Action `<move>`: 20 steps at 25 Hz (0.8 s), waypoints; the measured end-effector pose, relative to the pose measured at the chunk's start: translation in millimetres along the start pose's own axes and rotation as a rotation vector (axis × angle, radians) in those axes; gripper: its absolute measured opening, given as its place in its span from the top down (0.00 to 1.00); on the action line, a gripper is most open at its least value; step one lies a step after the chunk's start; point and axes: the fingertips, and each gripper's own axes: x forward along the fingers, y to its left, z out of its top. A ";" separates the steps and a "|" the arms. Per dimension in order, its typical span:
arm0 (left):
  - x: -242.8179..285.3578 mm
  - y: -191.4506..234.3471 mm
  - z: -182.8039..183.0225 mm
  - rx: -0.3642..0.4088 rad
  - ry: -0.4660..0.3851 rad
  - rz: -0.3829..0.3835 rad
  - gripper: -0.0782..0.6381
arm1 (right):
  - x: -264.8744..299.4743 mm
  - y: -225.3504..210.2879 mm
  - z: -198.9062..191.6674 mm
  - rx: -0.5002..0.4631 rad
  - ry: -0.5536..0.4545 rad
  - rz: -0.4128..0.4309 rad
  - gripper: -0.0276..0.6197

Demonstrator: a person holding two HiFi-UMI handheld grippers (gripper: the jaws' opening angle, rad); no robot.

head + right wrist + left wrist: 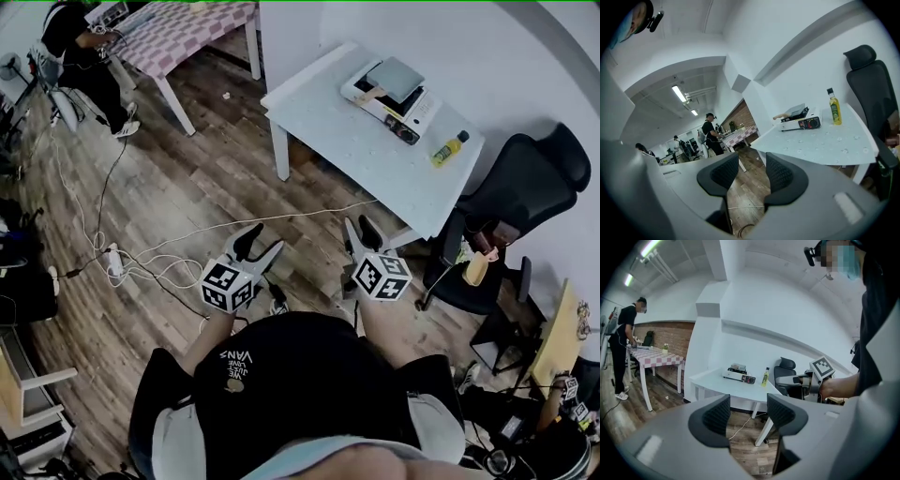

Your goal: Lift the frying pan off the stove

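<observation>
I hold both tools in the air close to my body, over the wooden floor [187,187]. The left gripper [262,242] has its jaws spread, and its own view shows only floor and table legs between them. The right gripper [362,229] is likewise spread and carries nothing.

Further out stands the white table [328,122], well apart from both tools. On it sits the portable stove [415,114]. The frying pan [395,77], a square grey one with a pale handle [371,94], rests squarely on the burner. An oil bottle [450,148] stands just beside the stove, and a black office chair [525,187] sits at the table's far corner.

Finding: no part of the task is done. The pan is untouched and not yet lifted. In my judgement, what remains is the whole sequence: approach the table, bring one open gripper to the handle, close on it, and raise the pan clear of the stove.
</observation>
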 end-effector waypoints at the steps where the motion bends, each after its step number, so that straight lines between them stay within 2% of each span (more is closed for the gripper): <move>1: 0.0 6.6 0.0 0.003 0.007 -0.015 0.58 | 2.6 3.2 -2.1 0.005 -0.001 -0.014 0.69; 6: 15.0 27.5 -5.4 -0.022 0.034 -0.078 0.58 | 13.2 5.7 -10.2 0.021 0.014 -0.072 0.69; 11: 47.9 31.2 -4.5 -0.032 0.055 -0.140 0.58 | 32.3 -12.6 -0.8 0.029 0.015 -0.108 0.69; 20: 119.4 58.6 23.2 -0.021 0.059 -0.134 0.58 | 98.3 -58.2 35.3 0.036 0.018 -0.083 0.69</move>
